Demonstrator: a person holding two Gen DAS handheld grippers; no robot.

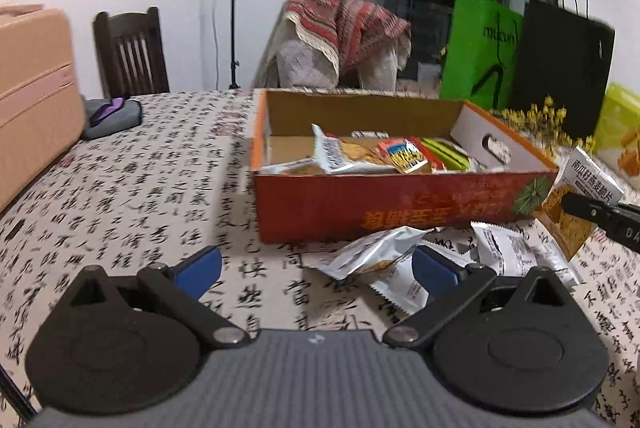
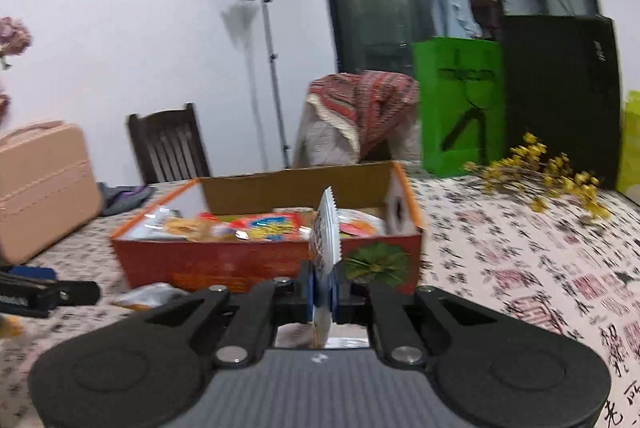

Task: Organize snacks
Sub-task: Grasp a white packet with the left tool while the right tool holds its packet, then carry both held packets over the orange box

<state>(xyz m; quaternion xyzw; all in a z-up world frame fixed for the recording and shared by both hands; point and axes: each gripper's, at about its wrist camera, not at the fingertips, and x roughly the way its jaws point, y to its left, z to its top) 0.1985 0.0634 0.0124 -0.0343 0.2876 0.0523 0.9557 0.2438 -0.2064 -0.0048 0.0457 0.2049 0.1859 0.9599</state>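
An open red cardboard box (image 1: 360, 206) holds several snack packets (image 1: 360, 156) on the calligraphy-print tablecloth. My left gripper (image 1: 316, 268) is open and empty, low over the cloth in front of the box; loose white snack packets (image 1: 400, 260) lie by its right finger. My right gripper (image 2: 324, 290) is shut on a white snack packet (image 2: 325, 236), held upright on edge in front of the box (image 2: 256, 260). In the left wrist view that packet (image 1: 576, 204) and the right gripper's finger (image 1: 600, 214) show at the box's right end.
A pink case (image 1: 32, 96) stands at the table's left edge, with a grey pouch (image 1: 112, 116) beside it. Yellow dried flowers (image 2: 552, 172), a green bag (image 2: 460, 104) and a black bag (image 2: 560, 88) stand at the back right. A dark chair (image 1: 132, 52) is behind the table.
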